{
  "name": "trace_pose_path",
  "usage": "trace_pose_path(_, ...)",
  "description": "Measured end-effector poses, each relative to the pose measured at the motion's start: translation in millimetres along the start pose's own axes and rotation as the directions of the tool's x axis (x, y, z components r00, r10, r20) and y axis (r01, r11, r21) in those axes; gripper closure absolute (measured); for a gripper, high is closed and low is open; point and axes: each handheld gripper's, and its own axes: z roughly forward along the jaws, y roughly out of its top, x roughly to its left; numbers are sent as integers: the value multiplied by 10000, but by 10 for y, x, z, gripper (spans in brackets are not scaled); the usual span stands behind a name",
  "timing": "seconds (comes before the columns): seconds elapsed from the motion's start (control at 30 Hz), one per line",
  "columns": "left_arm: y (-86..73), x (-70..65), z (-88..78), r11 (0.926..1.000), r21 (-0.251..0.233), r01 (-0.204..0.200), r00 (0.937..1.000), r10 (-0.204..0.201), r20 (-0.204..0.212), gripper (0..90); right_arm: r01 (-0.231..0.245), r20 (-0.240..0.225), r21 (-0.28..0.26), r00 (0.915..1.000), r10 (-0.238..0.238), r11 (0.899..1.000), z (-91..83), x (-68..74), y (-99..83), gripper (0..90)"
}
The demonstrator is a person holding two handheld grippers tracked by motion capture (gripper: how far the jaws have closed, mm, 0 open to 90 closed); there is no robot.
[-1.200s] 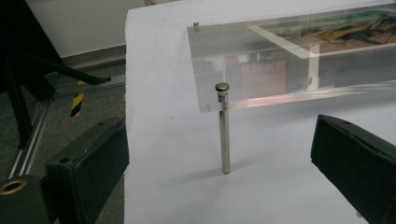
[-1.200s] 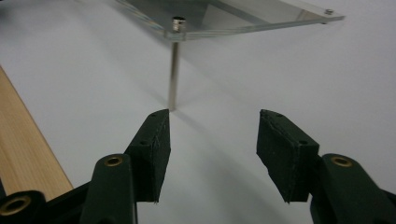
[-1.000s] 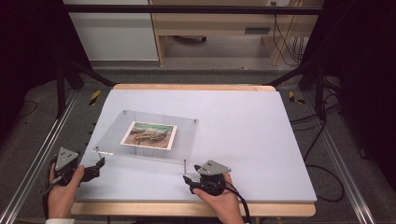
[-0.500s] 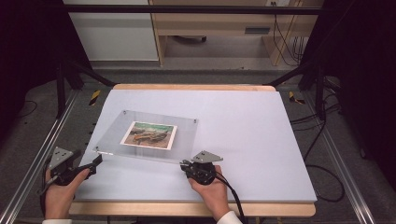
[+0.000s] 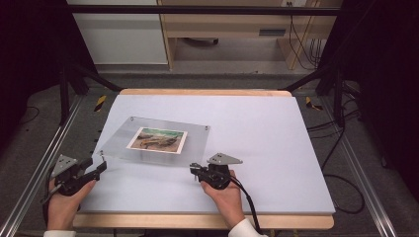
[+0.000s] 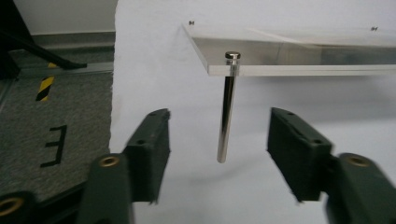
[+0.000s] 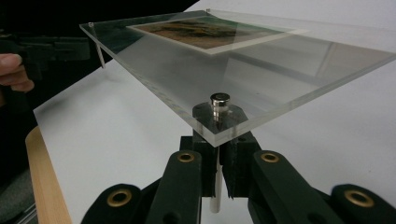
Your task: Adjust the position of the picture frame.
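Note:
A clear acrylic plate (image 5: 197, 136) with a photo (image 5: 158, 139) under it stands on thin metal legs on the white table (image 5: 257, 128). My right gripper (image 5: 193, 170) is at its near right corner, shut on the metal leg (image 7: 215, 198) below the cap (image 7: 219, 99); the plate (image 7: 261, 74) and photo (image 7: 205, 30) spread beyond. My left gripper (image 5: 101, 167) is at the near left corner. Its jaws have just been closing and stand either side of that leg (image 6: 226, 116) without touching it, so the left gripper (image 6: 219, 140) is open under the plate's edge (image 6: 303, 70).
The table's wooden front edge (image 5: 197, 221) runs just before both hands. A metal rail (image 5: 34, 177) and grey floor lie to the left, cables (image 5: 341, 148) to the right. The other gripper (image 7: 51, 49) and a hand (image 7: 14, 70) appear beyond the plate's far corner.
My right gripper has shifted a little left to the plate's near right leg and shut on it. The left gripper's jaws have narrowed around the near left leg; that hand has hardly moved.

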Motion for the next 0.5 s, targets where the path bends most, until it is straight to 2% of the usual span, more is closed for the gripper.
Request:
trace_pose_path(0.03,8,-2,29,10000,-58,40,9998,-39,176,513,32,-25,70,10000,-32,10000,-4,-6,25,850)
trace_pose_path(0.07,25,-16,98,9998,-15,-174,9992,174,364,540,16,-24,102,10000,-16,9999,-6,-9,31,850)
trace_pose_path(0.13,36,-18,128,9998,-36,-213,9994,214,290,551,31,-15,114,10000,-30,9999,-7,-12,36,850)
trace_pose_path(0.23,67,4,184,9991,-402,103,9992,-87,385,648,81,67,238,9999,-83,9997,-7,-24,38,850)
trace_pose_path(0.43,74,28,241,9979,-643,71,9977,-28,672,821,124,71,314,9999,-127,9994,-2,-35,32,850)
trace_pose_path(0.5,81,31,242,9974,-689,191,9973,-141,724,832,141,63,294,9999,-143,9995,-4,-35,33,850)
